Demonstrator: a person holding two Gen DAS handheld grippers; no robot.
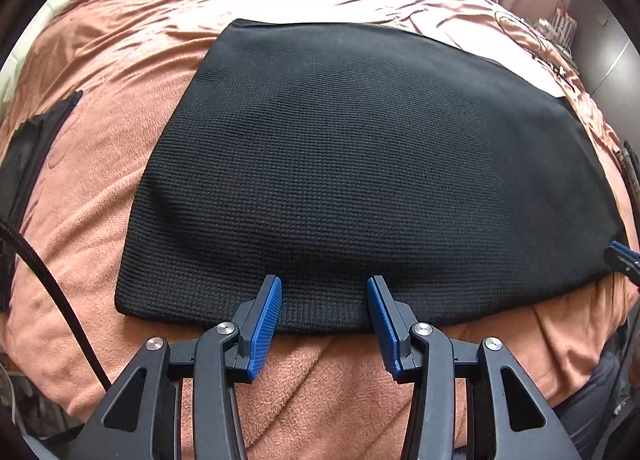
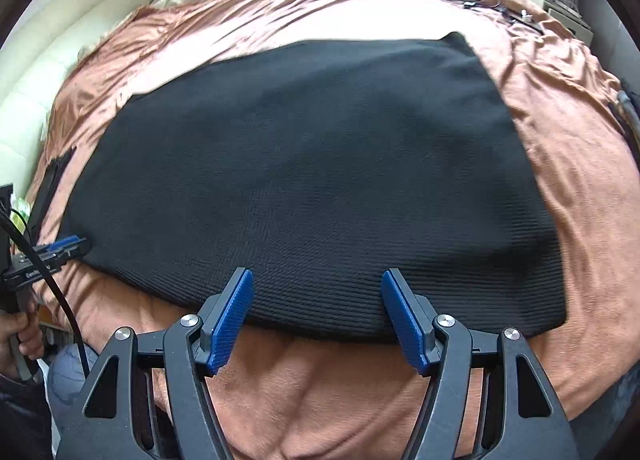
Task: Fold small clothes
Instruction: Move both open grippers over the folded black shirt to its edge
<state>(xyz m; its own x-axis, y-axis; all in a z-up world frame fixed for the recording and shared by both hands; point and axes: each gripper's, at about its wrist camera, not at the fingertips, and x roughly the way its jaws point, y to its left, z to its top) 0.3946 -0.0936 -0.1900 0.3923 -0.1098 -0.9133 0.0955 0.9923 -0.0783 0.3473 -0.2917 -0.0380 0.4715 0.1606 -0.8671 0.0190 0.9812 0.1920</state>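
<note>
Both tongs (image 1: pixel 325 294) (image 2: pixel 317 288) angle down, gaping, over the black garment (image 1: pixel 352 164).

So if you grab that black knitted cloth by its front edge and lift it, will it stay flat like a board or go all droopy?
Probably droopy: the black knitted cloth lies soft, following the bumps of the orange blanket. It looks doubled and thick, so it may feel a bit heavy. Its ribbed knit likely grips rather than slips.
</note>
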